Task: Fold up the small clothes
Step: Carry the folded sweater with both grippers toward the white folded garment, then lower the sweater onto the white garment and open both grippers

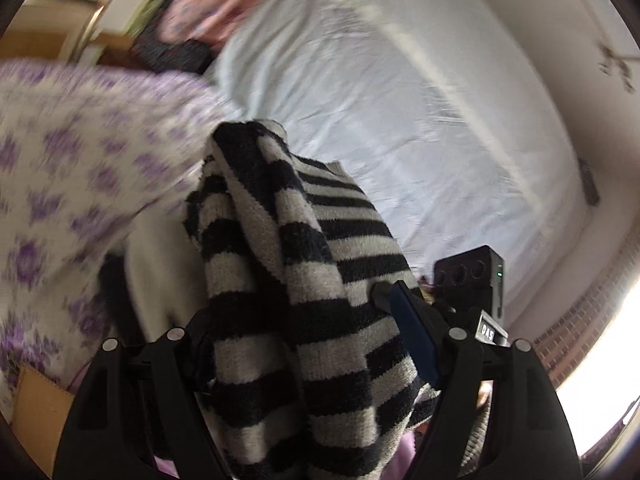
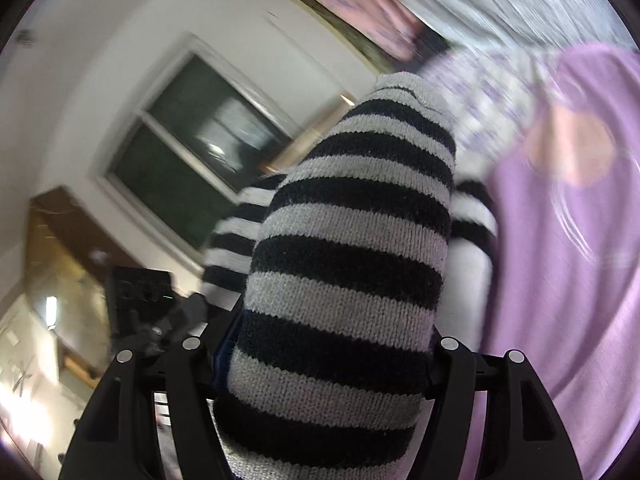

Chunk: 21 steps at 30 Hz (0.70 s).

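Left wrist view: the striped knit garment (image 1: 288,280), black and pale grey, is bunched thick between the fingers of the left gripper (image 1: 296,320), which is clamped on it with its jaws held wide by the bulk. The cloth heaps up over the fingers and hides most of them. Just right of it the other tool's black camera block (image 1: 472,280) shows. Behind lies a blurred white cloth with purple flowers (image 1: 72,168) on the left, then the white bed sheet (image 1: 400,112), and farthest a pink pillow (image 1: 216,0).

From the right wrist, the right gripper (image 2: 332,344) likewise grips the same garment (image 2: 352,248), a fat roll of stripes filling the gap between its fingers and rising away from the camera. To its right is a lilac cloth (image 2: 568,272); beyond on the left, a dark window (image 2: 192,152) in a white wall.
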### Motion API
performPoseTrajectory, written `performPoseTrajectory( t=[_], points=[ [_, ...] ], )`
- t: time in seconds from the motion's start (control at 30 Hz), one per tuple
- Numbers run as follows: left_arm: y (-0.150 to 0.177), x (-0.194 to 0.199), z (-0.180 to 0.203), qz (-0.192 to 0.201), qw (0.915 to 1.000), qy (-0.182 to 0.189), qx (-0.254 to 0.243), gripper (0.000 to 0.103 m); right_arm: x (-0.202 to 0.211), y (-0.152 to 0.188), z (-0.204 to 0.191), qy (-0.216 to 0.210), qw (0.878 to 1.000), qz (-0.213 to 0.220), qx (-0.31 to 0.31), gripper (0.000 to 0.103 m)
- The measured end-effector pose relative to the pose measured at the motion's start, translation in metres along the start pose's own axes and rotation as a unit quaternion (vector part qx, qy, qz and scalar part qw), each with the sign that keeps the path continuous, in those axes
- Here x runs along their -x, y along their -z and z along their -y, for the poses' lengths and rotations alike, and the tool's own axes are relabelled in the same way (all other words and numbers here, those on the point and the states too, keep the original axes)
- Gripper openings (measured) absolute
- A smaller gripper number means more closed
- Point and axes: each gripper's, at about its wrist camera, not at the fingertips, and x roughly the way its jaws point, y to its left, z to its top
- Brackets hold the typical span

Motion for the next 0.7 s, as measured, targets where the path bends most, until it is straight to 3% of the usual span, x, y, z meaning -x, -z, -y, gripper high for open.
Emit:
performPoseTrajectory(
  t=[0.07, 0.13, 0.27, 0.4, 0.53, 0.6, 0.7],
  points=[
    [0.005, -0.012, -0.025, -0.01, 0.9991, -0.021, 0.035, 0.071, -0.007, 0.003, 0.016, -0.006, 1.0, -0.004, -0.019, 0.07],
    [0.007, -0.016, -0.041, -0.009, 0.9983, -0.013, 0.057, 0.073, -0.006, 0.002, 0.02, -0.02, 0.999, -0.007, -0.024, 0.07],
    [0.008, -0.021, -0.022, -0.01, 0.9976, -0.067, 0.013, 0.073, -0.006, 0.005, 0.016, -0.019, 1.0, -0.004, -0.016, 0.07],
    [0.01, -0.019, -0.025, -0.009, 0.9976, -0.066, 0.02, 0.073, 0.002, 0.008, 0.016, -0.018, 0.999, 0.004, -0.028, 0.072],
    [0.015, -0.005, -0.014, 0.004, 0.9941, -0.105, 0.027, 0.074, 0.029, 0.019, 0.007, 0.005, 0.999, 0.028, -0.02, 0.074],
    [0.019, 0.008, -0.002, 0.02, 0.9894, -0.143, 0.016, 0.088, 0.052, 0.03, -0.004, 0.042, 0.997, 0.057, 0.018, 0.078],
    [0.03, 0.032, 0.022, 0.048, 0.9811, -0.187, -0.01, 0.093, 0.075, 0.047, -0.02, 0.094, 0.99, 0.087, 0.066, 0.081]
  ],
)
